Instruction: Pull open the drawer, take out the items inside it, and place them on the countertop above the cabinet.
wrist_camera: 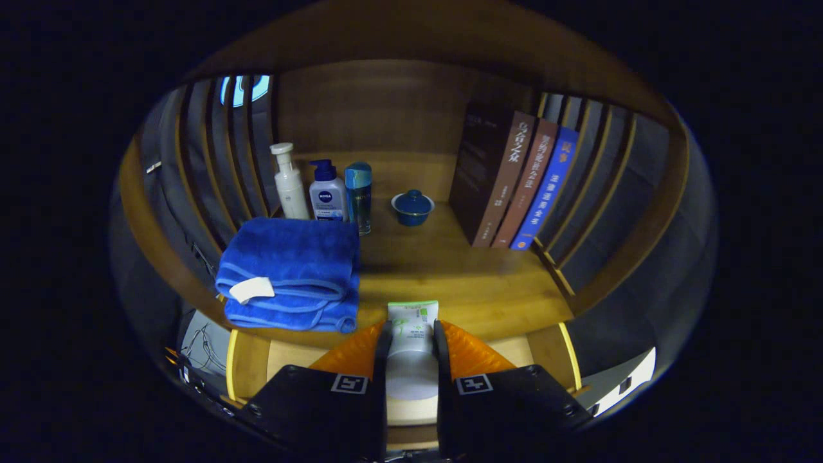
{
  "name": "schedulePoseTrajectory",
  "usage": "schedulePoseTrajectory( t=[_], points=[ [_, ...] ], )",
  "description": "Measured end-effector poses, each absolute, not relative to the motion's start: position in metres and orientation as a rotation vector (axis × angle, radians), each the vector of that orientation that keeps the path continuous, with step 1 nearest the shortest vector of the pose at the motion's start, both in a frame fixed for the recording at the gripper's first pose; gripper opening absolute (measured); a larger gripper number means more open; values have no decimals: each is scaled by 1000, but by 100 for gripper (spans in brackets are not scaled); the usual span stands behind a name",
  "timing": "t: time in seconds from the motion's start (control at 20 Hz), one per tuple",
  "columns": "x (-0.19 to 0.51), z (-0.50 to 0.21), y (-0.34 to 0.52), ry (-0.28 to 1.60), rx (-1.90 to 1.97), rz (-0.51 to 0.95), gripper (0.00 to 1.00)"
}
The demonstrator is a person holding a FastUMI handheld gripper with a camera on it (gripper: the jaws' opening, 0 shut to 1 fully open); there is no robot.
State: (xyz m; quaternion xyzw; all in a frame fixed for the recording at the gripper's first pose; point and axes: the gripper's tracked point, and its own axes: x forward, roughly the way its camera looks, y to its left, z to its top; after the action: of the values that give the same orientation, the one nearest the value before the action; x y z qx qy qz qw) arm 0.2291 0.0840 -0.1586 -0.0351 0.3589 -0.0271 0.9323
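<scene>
The gripper point(411, 347) has both fingers clamped on a white squeeze tube with green print point(411, 341), its flat crimped end pointing forward over the front edge of the wooden countertop point(450, 283). Below and behind the fingers lies the pulled-open pale wooden drawer point(283, 357); what it holds is hidden behind the gripper.

On the countertop, just ahead and to the left of the fingers, a folded blue terry towel with a white tag point(289, 273) sits at the front left corner. Beyond it, along the left edge toward the back, stand a white pump bottle point(289, 183), a white bottle with a dark blue pump point(326, 193) and a blue translucent bottle point(359, 196), close together. A small blue lidded bowl point(412, 207) sits mid-counter. Toward the right edge, four upright books point(514, 186) lean together against the slatted side.
</scene>
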Motion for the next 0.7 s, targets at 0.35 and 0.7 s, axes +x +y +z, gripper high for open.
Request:
schedulePoseTrajectory(
  t=[0.35, 0.7],
  points=[
    [292, -188, 71, 679, 43, -7, 35],
    [295, -203, 82, 716, 9, 63, 52]
  ],
)
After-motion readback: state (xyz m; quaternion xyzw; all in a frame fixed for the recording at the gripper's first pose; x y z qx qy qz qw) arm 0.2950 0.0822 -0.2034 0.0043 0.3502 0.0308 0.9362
